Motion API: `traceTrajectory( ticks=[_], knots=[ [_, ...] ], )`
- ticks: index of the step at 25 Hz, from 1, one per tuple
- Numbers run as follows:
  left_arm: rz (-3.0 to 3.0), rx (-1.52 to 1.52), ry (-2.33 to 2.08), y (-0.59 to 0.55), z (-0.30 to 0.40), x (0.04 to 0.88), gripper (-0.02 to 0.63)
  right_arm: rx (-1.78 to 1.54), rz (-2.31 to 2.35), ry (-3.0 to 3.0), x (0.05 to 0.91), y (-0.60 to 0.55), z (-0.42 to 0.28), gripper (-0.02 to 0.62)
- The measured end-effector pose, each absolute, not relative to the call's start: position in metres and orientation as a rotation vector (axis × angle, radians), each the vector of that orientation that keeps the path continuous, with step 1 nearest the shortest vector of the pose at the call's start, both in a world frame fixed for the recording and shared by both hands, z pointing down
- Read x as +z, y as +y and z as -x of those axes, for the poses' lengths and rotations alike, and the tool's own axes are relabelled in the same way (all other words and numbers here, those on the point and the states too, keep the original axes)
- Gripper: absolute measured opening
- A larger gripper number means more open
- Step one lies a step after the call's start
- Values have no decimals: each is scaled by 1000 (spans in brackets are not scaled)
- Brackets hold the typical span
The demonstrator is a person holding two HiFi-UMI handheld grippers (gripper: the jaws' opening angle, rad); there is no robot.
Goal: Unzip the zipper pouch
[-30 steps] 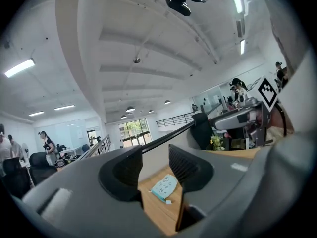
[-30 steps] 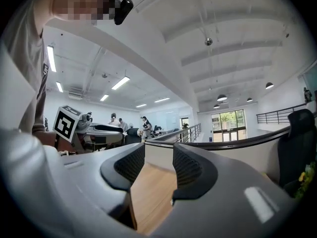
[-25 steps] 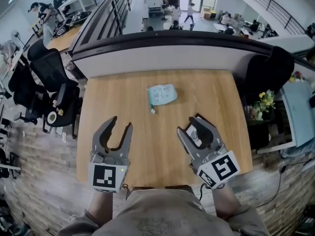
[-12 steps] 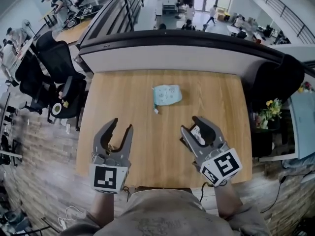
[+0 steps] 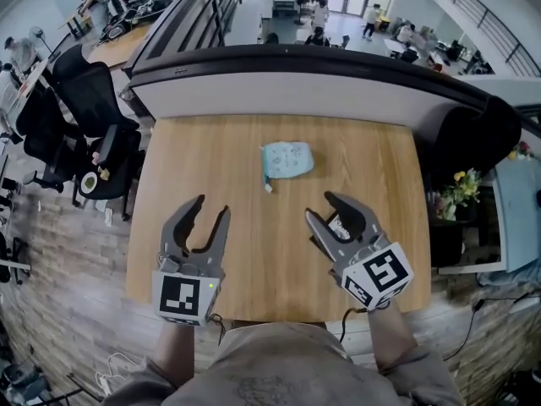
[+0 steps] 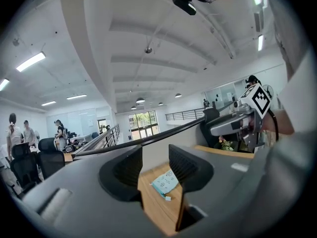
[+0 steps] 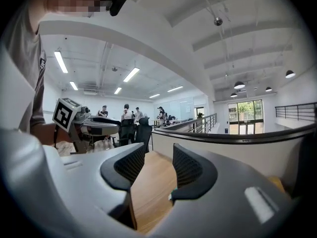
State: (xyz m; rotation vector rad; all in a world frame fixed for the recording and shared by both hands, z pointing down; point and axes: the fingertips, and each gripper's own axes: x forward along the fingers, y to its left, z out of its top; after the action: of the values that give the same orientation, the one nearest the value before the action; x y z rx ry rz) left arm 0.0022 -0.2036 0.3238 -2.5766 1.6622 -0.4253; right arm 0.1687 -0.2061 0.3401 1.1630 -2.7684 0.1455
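Left gripper [image 5: 210, 211] at 7 o'clock over the desk [image 5: 194, 155], pointing to 12. Right gripper [image 5: 322, 209] at 5, angled toward 11. Fingers apart on both, nothing between them. Zipper pouch [image 5: 286, 160] lies flat toward 12, well apart from both.

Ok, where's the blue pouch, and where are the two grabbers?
zipper pouch [image 5: 286, 160], head view, middle of its fabric.
left gripper [image 5: 211, 207], head view, between its open fingertips.
right gripper [image 5: 321, 206], head view, between its open fingertips.
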Motion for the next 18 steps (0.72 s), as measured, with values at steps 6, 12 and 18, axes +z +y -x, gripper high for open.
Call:
traceTrajectory(
  ticks=[6,12,18],
  knots=[
    [2572,-372,1620,-241,6,324,164,51,-1025,-2706,342,-253,-152,161],
    [2575,-393,1564,-285,10,338,164,109,-825,-2624,372,-318,-133,161],
    [2555,-519,1474,-325,2,365,169,135,-624,-2479,428,-374,-102,161]
  ],
)
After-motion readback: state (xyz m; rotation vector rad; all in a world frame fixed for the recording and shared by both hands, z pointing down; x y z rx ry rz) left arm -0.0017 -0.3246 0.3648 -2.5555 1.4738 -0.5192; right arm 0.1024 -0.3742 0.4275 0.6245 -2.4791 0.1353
